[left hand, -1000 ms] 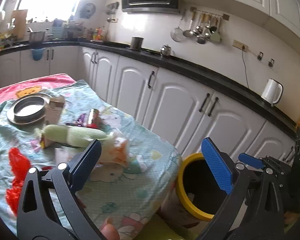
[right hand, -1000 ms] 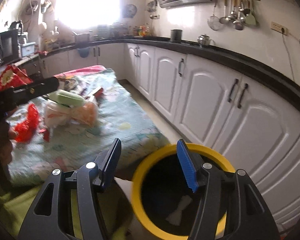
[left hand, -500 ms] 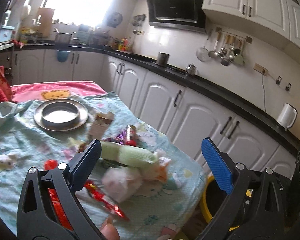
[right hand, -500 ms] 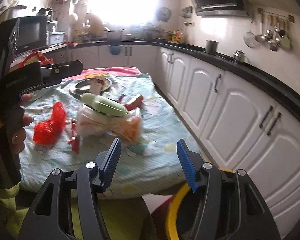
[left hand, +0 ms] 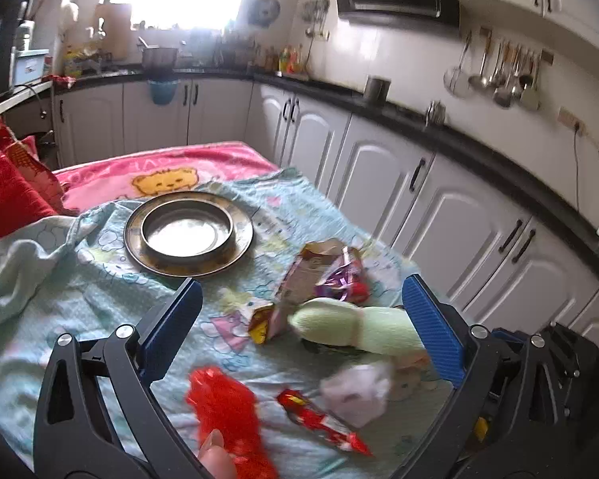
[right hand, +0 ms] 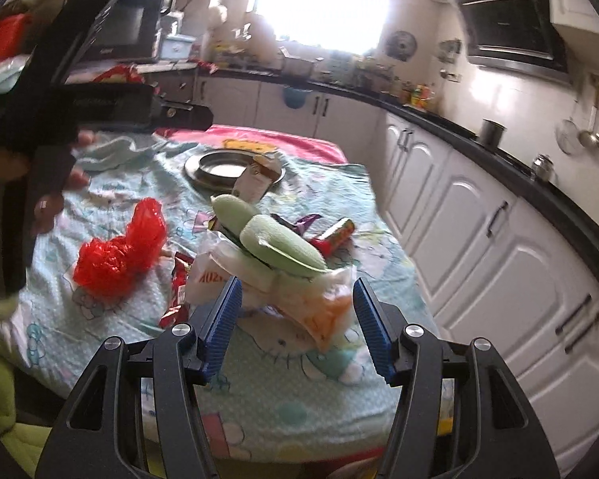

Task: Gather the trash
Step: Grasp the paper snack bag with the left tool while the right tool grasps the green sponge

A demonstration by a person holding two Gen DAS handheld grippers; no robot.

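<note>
A: Where is the trash?

B: Wrappers, a red plastic bag [right hand: 118, 249] and a pale green foam sleeve [right hand: 275, 239] lie heaped near the table's [left hand: 80, 319] cabinet-side edge, before a metal plate [left hand: 187, 233].

A: The grippers?

B: The left gripper [left hand: 301, 333] and right gripper [right hand: 297, 325] are both spread, empty. Only the right view shows the orange-white bag [right hand: 319, 311] clearly, and the left hand [right hand: 4, 167].

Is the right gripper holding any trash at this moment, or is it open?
Open and empty. The right gripper has its blue pads apart, with the white and orange plastic bag beyond them, untouched.
</note>
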